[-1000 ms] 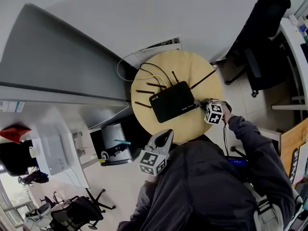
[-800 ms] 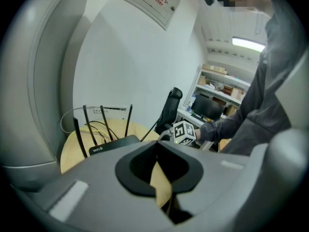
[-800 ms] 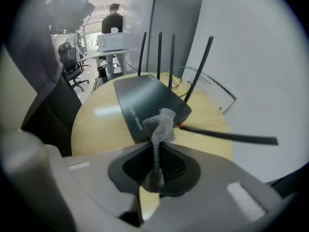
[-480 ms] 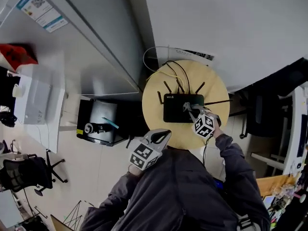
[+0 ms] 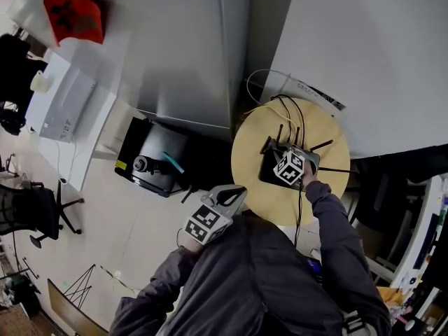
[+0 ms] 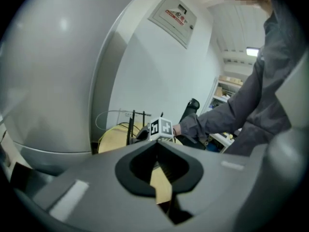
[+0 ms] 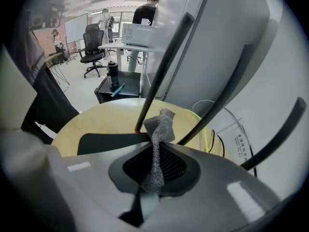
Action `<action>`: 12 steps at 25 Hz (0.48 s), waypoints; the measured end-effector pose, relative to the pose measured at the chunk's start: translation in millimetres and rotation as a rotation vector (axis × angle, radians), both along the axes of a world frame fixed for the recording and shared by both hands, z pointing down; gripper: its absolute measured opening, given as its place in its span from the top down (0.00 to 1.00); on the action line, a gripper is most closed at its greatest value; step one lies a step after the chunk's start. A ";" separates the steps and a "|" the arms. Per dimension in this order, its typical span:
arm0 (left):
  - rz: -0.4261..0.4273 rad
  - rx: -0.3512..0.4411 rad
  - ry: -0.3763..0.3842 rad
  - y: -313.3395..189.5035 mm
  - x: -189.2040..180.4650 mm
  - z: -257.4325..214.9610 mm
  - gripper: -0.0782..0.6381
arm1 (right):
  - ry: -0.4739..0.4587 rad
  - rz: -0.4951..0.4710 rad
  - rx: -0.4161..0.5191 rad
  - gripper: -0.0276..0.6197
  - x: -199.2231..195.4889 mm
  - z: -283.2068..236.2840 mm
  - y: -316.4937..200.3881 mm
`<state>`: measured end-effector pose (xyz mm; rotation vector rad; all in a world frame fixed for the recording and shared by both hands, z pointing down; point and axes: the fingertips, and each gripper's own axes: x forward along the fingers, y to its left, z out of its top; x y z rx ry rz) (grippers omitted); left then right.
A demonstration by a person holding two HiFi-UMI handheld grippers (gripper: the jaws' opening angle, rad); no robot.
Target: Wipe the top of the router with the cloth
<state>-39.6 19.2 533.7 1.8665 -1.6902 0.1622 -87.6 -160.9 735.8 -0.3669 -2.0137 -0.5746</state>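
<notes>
Head view has swung since a second ago: the round wooden table [image 5: 267, 203] now sits smaller and further right, and the right tongs [image 5: 285, 164] have moved from the router's edge to over its middle. The left tongs [image 5: 231, 196] stay low by the person's chest, off the table, as before.

Right gripper view shows that pair clamped on a twisted grey cloth [image 7: 161, 124], whose free end sticks up past the tips. The black router [image 5: 268, 173] lies on the table directly under those tongs, and its flat top [image 7: 104, 142] shows just ahead of the cloth. Whether the cloth touches the top cannot be told. Left gripper view shows its tips together with nothing between them.

From above, the marker cube covers most of the router and hides the cloth entirely. Thin black antennas [image 7: 166, 57] rise from the router's far edge and run out of the picture. Black and yellow cables [image 5: 287, 109] trail off the back of the table towards the white wall [image 5: 364, 47].

A grey cabinet [image 5: 189, 54] stands beside the table, with a low black box [image 5: 150, 165] on the pale floor at its foot. An office chair [image 5: 31, 212] stands well apart at the left.
</notes>
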 end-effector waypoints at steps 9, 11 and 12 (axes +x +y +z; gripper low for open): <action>-0.043 -0.004 -0.002 20.5 -27.3 -3.9 0.89 | 0.081 -0.005 -0.019 0.91 1.6 16.1 12.6; -0.033 -0.004 0.000 20.4 -27.3 -4.0 0.89 | 0.092 -0.028 -0.035 0.91 10.3 15.9 25.3; -0.024 -0.002 0.000 19.7 -26.4 -4.1 0.89 | 0.092 -0.037 -0.039 0.91 14.8 15.3 31.7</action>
